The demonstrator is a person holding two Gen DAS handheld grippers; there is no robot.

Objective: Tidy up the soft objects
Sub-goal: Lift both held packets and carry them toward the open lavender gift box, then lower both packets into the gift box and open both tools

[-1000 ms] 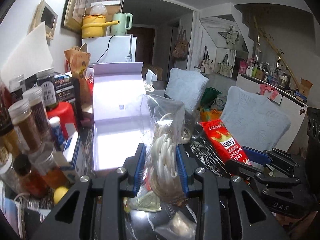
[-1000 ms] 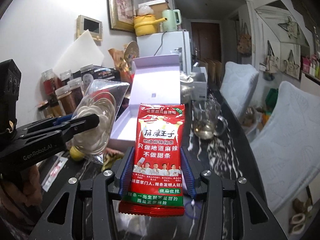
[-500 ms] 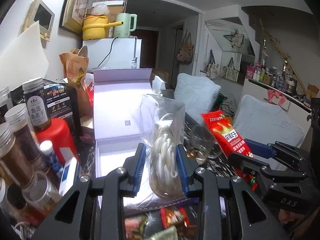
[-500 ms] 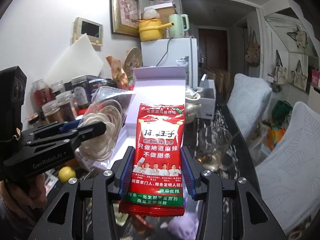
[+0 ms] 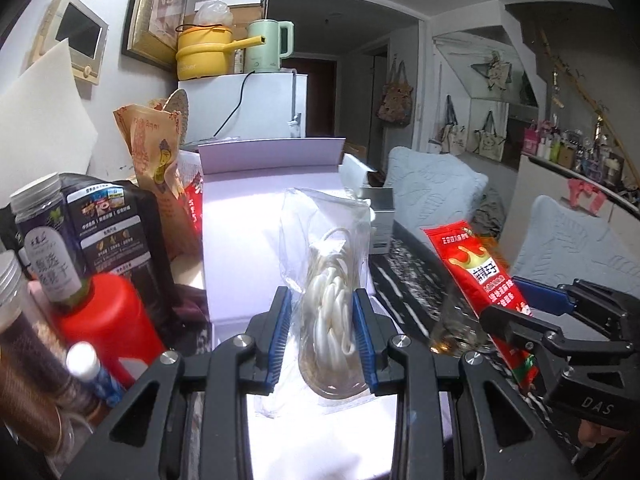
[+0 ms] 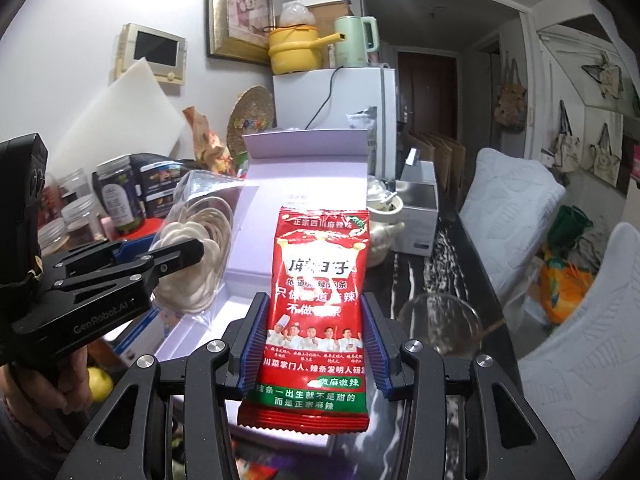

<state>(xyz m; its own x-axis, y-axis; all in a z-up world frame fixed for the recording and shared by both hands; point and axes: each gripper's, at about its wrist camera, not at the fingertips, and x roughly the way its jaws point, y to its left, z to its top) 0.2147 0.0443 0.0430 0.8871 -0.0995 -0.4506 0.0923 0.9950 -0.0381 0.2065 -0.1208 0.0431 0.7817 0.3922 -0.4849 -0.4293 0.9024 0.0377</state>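
Observation:
My left gripper (image 5: pixel 320 332) is shut on a clear plastic bag of coiled white cord (image 5: pixel 328 280), held upright above the open white box (image 5: pixel 248 248). The same bag of cord (image 6: pixel 200 252) and left gripper (image 6: pixel 176 258) show at the left of the right wrist view. My right gripper (image 6: pixel 314 340) is shut on a red snack packet (image 6: pixel 320 280) with white and yellow print, standing upright between the blue pads. From the left wrist view the red packet (image 5: pixel 476 272) hangs to the right in the right gripper (image 5: pixel 532 312), beside the box.
Jars (image 5: pixel 48 256), a red bottle (image 5: pixel 108 328) and dark packets (image 5: pixel 116 232) crowd the left. A glass cup (image 6: pixel 440 328) stands on the dark marbled table (image 6: pixel 452 248) right of the box (image 6: pixel 260 288). A white teapot (image 6: pixel 384 216), a metal box and padded chairs (image 6: pixel 508 208) lie beyond. A yellow fruit (image 6: pixel 98 384) sits low left.
Both grippers have moved forward along the table with their loads. The white box, jars and glass cup now sit closer and lower in view. Neither grip has changed.

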